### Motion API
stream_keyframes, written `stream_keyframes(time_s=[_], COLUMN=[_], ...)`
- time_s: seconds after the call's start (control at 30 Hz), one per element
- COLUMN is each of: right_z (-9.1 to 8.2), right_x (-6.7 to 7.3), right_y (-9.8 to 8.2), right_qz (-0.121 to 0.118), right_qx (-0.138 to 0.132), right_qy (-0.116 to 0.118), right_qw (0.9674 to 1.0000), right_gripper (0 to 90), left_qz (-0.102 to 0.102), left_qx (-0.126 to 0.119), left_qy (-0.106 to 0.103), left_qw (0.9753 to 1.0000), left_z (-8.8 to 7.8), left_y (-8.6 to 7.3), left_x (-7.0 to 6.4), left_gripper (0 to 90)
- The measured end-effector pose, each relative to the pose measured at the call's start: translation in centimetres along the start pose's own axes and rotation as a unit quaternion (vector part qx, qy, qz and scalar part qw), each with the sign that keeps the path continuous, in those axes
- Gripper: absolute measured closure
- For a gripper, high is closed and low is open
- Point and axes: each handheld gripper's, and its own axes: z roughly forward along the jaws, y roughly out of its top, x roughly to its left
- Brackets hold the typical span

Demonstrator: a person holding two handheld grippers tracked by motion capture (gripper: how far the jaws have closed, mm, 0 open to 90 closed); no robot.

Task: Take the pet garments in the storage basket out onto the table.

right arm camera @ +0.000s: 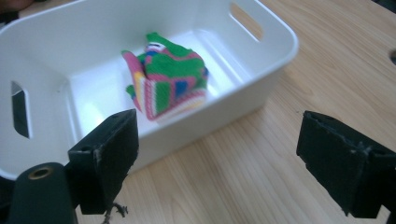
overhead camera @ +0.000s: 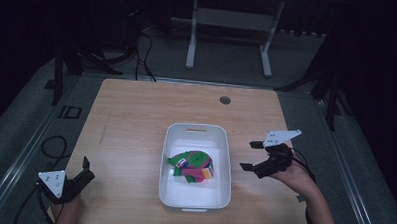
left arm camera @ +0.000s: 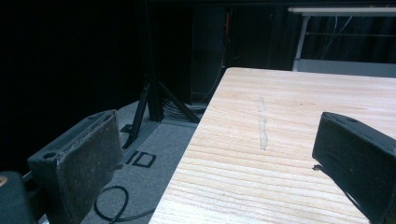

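Nearest to us, at the front left corner of the pale wooden surface, we see the left tongs held low in a hand, its grey three-cornered plate on top and its two black jaws spread wide apart with nothing between them. In the left gripper view the same left tongs looks along the surface's left edge, both dark pads well apart and empty, with a faint pale streak on the wood ahead and a black cable loop on the grey floor beside the surface. At the front right we see the right tongs raised in the other hand, just beside the right wall of the white rectangular plastic bin, jaws likewise wide open and holding nothing. In the right gripper view the right tongs points toward the white bin, whose near wall lies just beyond the left jaw. Inside that bin, resting on its floor near the middle, lies the crumpled green, pink and multicoloured knitted cloth, apart from both tongs; we see the cloth bunched into a loose heap. Farther off, a small round grey grommet sits in the surface near its back edge, and beyond that stands a white metal frame on the dark floor.
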Motion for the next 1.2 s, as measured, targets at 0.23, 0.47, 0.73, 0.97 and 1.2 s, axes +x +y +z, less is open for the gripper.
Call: stream_keyframes(time_s=[0.23,0.47,0.73,0.97,1.2], right_z=[2.2,5.3,8.4,10.8,14.4], right_x=[1.1,2.5,3.5,4.5,6.0], right_y=[2.5,4.9,6.8,7.8,8.5], right_qz=[-0.031,-0.059,-0.070,-0.086,-0.121], right_qx=[0.017,0.038,0.058,0.080,0.124], right_qy=[0.032,0.063,0.086,0.102,0.101], right_qw=[0.9989,0.9955,0.9921,0.9878,0.9796], right_gripper=[13.3,14.3,14.2,14.2,21.1], left_qz=[-0.002,-0.001,-0.002,-0.002,-0.001], left_qx=[0.000,0.000,0.001,0.001,0.001], left_qy=[-0.002,-0.003,-0.004,-0.005,-0.006], left_qw=[1.0000,1.0000,1.0000,1.0000,1.0000], left_z=[0.0,0.0,0.1,0.1,0.0], left_y=[0.0,0.0,0.0,0.0,0.0], left_x=[0.0,0.0,0.1,0.1,0.1], left_gripper=[1.9,1.9,1.9,1.9,1.9])
